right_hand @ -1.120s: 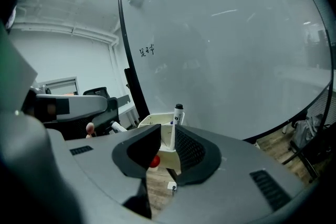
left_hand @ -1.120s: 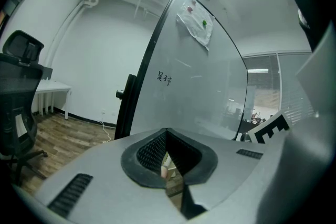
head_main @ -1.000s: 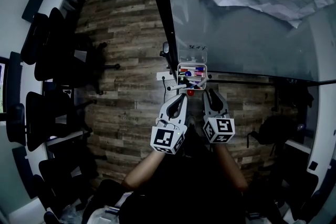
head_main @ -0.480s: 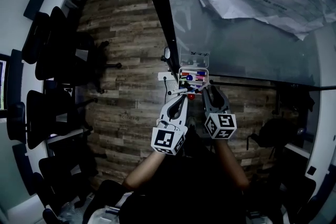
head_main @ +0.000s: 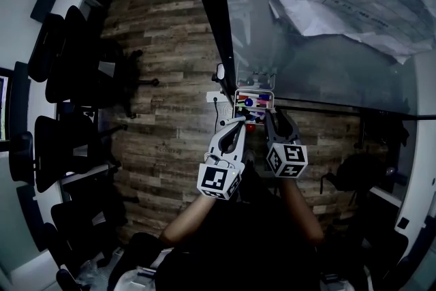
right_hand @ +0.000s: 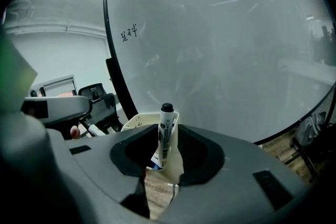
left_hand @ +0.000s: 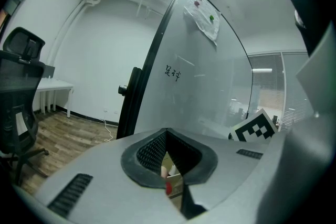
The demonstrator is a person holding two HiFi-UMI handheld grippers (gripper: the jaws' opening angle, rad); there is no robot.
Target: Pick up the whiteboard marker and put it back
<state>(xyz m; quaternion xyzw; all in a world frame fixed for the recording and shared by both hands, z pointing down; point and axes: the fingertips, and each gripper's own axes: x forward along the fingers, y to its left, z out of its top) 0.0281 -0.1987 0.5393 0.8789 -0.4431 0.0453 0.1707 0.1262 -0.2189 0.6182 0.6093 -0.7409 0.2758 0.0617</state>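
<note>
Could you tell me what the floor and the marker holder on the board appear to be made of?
The floor looks like wood or wood-look laminate with a matte finish: staggered planks in mixed brown-grey tones. The marker holder seems to be moulded plastic, off-white and smooth: thin walls, a rounded rim and small holes near the top.

We have a clear holder (head_main: 238, 100) at the bottom of the whiteboard (head_main: 327, 58): coloured markers (head_main: 253, 103) lie inside and one black-capped marker (right_hand: 166, 131) stands on end. Below, the wood-plank floor (head_main: 170, 65) carries black office chairs (head_main: 71, 58) at left.
</note>
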